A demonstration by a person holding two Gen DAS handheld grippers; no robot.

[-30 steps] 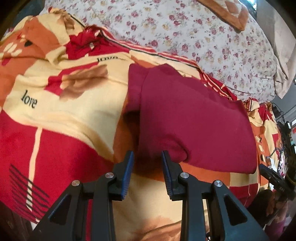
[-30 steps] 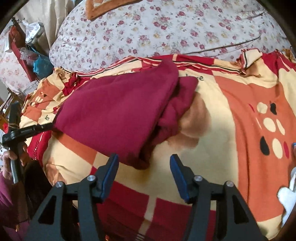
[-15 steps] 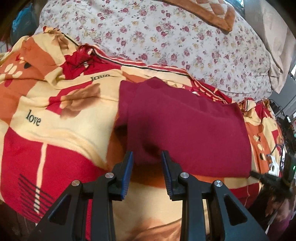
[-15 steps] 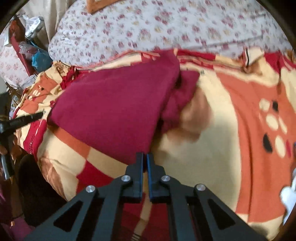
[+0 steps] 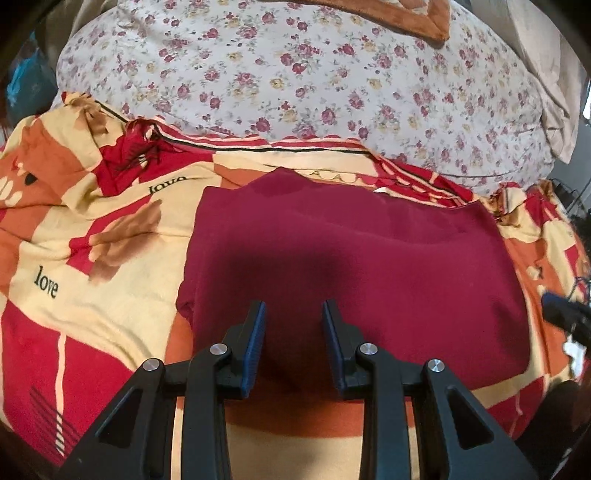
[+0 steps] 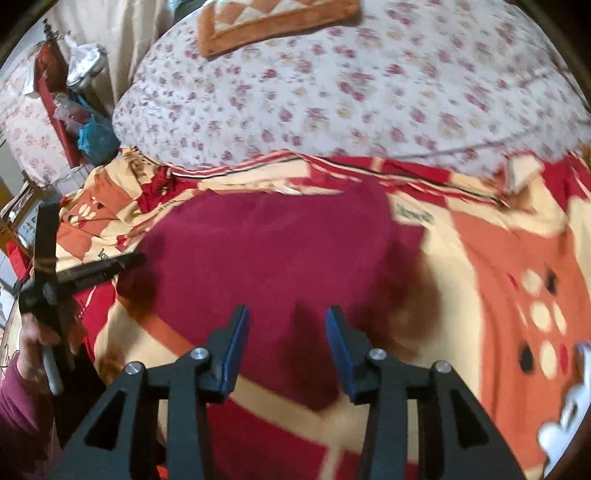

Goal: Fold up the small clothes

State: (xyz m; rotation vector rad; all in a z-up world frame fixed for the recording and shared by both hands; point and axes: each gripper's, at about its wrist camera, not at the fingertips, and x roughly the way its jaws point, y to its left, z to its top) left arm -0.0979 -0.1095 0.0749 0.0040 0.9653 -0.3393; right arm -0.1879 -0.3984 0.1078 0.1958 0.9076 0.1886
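The left tongs are apart, with a wide gap between the two blue tips. They hold nothing. They hang over the near edge of the dark red cloth, and it is hard to tell if the tips touch it. A dark shadow lies on the cloth just in front of them.

The right tongs are apart too, and a bit wider. They hold nothing. They hang over the near right part of the same cloth.

The dark red cloth lies flat and folded on the bed, on top of a blanket with red, orange and cream blocks. The word "love" is printed on the blanket. Past the blanket is a big soft quilt with small flowers. A brown and cream mat lies on the quilt, far back.

In the right wrist view, the left tongs show from the side, at the left edge of the cloth, held by a hand in a dark pink sleeve. A blue bag and other stuff sit beside the bed at the far left.

The right wrist view is blurry, so small things are hard to make out. The far right of the left wrist view is dark and cut off.
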